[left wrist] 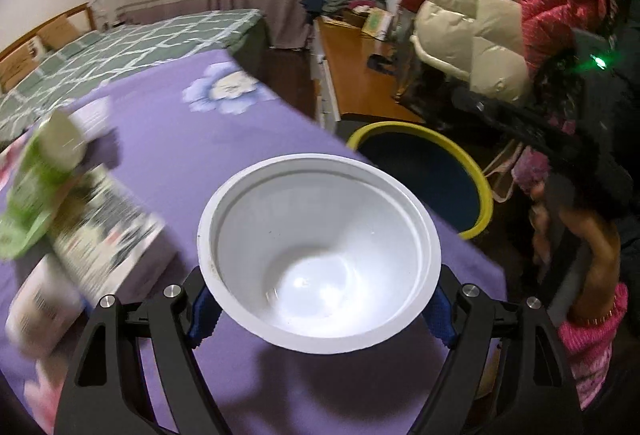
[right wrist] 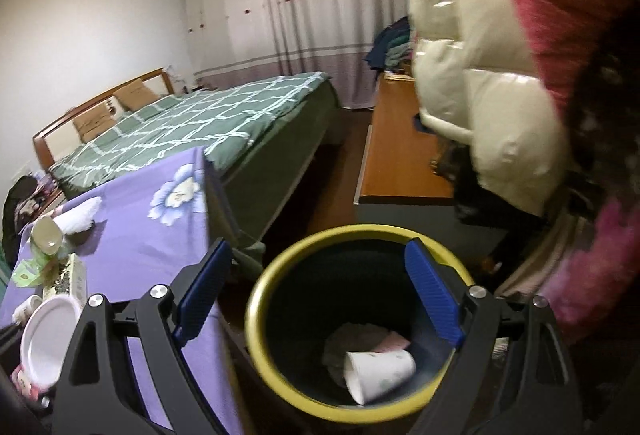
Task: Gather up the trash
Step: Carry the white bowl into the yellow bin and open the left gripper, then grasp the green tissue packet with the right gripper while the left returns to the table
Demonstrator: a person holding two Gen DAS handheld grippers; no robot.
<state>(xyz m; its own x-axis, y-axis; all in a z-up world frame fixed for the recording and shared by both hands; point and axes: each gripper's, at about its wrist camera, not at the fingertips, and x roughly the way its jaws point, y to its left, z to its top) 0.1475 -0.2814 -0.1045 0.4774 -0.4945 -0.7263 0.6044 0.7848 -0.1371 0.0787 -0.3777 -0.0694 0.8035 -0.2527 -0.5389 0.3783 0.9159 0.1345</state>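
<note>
Left gripper (left wrist: 320, 309) clamped the round white plastic bowl (left wrist: 318, 255) over the purple floral tablecloth (left wrist: 224, 143) near its edge, yellow-rimmed dark trash bin (right wrist: 340, 327) just past it, right gripper (right wrist: 320, 299) wide open and empty above bin's white paper cup (right wrist: 378, 375).

White plastic bowl (left wrist: 318, 251): empty, mouth up and tilted, held above the purple worktop edge. Bin (right wrist: 256, 315): dark, yellow-rimmed, open, on the floor beside the worktop. White paper cup (right wrist: 378, 369): on its side inside the bin, atop crumpled waste.
</note>
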